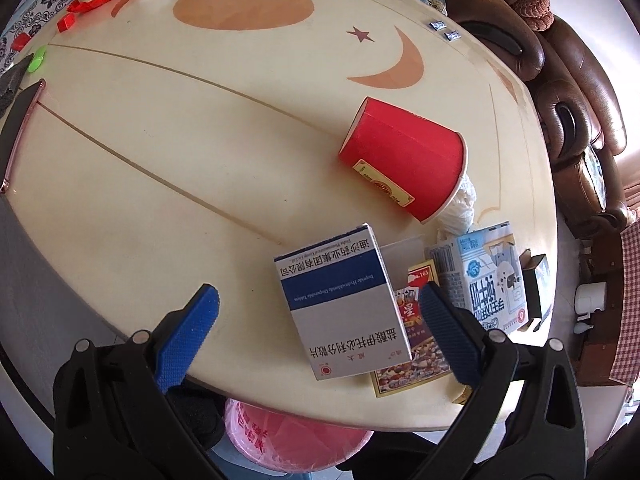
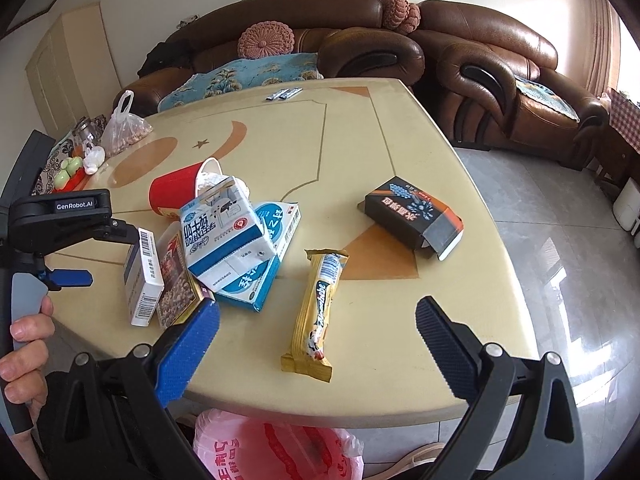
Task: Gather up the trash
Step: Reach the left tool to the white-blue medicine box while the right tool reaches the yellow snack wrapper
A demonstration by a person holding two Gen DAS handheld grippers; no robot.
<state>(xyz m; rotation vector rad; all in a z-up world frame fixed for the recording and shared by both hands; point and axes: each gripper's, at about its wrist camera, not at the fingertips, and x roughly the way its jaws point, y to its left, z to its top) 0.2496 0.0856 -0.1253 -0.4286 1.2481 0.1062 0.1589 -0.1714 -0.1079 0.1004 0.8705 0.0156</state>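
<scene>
**A:** ok so where's all the trash sitting right now?

**B:** Mostly bunched at the near left part of the table (image 2: 360,132). There's a white and blue medicine box (image 1: 344,304) lying at the table's near edge, and it sits right between the fingers of the left tool (image 1: 318,334), which is spread wide with nothing in it. From the right wrist view that same box looks like it's propped on its side.

**A:** and the rest of the pile?

**B:** A snack packet with nuts printed on it (image 1: 416,352) is tucked under the medicine box. Next to that, a blue and white milk carton (image 2: 224,236) rests on top of a flat blue and white box (image 2: 260,276). Behind them a red paper cup (image 1: 404,160) lies tipped on its side, with crumpled white tissue (image 1: 460,204) at its mouth.

**A:** right side?

**B:** The right tool (image 2: 318,332) is wide open too, empty, hovering over the near edge. A yellow bar wrapper (image 2: 316,312) lies lengthwise between its fingers, not touching either. Well apart to the far right there's a black and orange box (image 2: 416,216) with one end flap open.

**A:** bin anywhere?

**B:** Pink plastic bag (image 2: 276,448) just below the table's near edge, under both tools. Two small sachets (image 2: 284,94) sit at the far edge by the brown sofa (image 2: 480,48).
</scene>
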